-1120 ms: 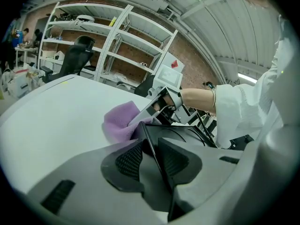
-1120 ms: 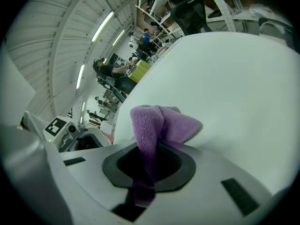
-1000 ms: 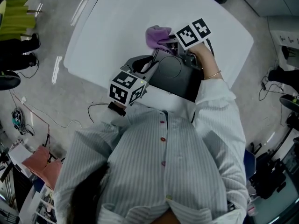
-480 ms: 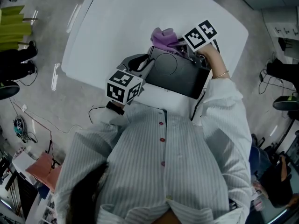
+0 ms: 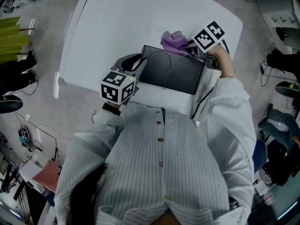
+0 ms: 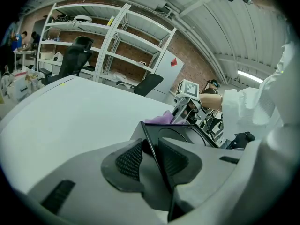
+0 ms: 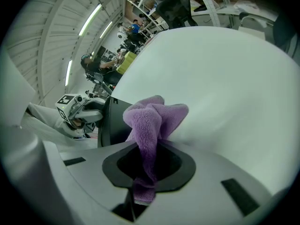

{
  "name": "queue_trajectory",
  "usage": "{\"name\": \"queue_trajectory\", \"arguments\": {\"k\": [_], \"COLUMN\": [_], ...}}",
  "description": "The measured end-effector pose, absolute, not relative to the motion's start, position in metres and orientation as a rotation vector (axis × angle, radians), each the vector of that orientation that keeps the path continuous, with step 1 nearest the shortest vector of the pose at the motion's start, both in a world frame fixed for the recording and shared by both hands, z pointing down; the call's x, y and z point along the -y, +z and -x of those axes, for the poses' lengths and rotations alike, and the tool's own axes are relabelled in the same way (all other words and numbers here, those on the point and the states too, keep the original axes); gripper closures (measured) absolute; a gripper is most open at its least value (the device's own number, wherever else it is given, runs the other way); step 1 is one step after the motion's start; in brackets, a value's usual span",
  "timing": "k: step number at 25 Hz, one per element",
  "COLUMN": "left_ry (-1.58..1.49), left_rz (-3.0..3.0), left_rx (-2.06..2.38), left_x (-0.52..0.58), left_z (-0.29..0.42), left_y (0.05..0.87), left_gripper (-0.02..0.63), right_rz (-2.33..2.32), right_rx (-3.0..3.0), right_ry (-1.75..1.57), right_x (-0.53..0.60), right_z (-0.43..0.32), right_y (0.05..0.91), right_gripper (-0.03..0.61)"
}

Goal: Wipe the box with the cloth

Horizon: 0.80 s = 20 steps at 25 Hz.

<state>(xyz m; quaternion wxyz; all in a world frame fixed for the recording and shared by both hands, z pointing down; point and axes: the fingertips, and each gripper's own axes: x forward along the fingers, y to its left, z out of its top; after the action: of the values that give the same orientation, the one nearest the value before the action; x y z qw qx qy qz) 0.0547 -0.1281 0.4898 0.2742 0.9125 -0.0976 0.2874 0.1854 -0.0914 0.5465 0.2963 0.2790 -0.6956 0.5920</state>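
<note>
- Black box [image 5: 172, 70]: flat, lying on the white table [image 5: 117, 22] at its near edge, just in front of the person's striped shirt [image 5: 164, 163].
- Box top: two circle outlines, lid side up, looks closed; inside not visible, contents can't tell.
- Left gripper [image 5: 138, 64]: at box's left corner, jaws narrow and clamped on the thin corner edge, one pad on each side of it.
- Same grip in left gripper view: left gripper [image 6: 150, 154] w/ box [image 6: 187, 134] edge running between the ribbed pads.
- Left marker cube [image 5: 117, 86]: near side of box's left corner, over table edge.
- Purple cloth [image 5: 174, 40]: bunched, just beyond box's far edge, toward its right corner; resting on table there, contact w/ box can't tell.
- Right gripper [image 5: 194, 48]: at box's far right corner, jaws closed on the cloth.
- Right gripper view: right gripper [image 7: 147, 165] w/ cloth [image 7: 152, 118] pinched between pads, loose end bulging out front, tail hanging behind the pads.
- Box [image 7: 110, 121] in that view: left of cloth, edge-on, just beside it.
- Right marker cube [image 5: 209, 35]: above box's right far corner.
- Bkgd beyond box in left gripper view: metal shelves [image 6: 117, 46], office chair [image 6: 75, 60].
</note>
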Motion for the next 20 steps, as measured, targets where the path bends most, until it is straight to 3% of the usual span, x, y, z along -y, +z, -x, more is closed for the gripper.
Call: {"name": "queue_trajectory", "arguments": {"k": [5,20], "left_ry": [0.791,0.808], "left_rz": [-2.477,-2.491], "left_rx": [0.272,0.290], "left_x": [0.094,0.092], "left_z": [-0.088,-0.091], "left_y": [0.488,0.489], "left_gripper": [0.526,0.526], "right_rz": [-0.786,-1.028], "right_rx": [1.850,1.870], "right_ry": [1.590,1.706], "right_x": [0.038,-0.007], "right_z": [-0.239,-0.288], "right_y": [0.545,0.543], "right_gripper": [0.528,0.528]}}
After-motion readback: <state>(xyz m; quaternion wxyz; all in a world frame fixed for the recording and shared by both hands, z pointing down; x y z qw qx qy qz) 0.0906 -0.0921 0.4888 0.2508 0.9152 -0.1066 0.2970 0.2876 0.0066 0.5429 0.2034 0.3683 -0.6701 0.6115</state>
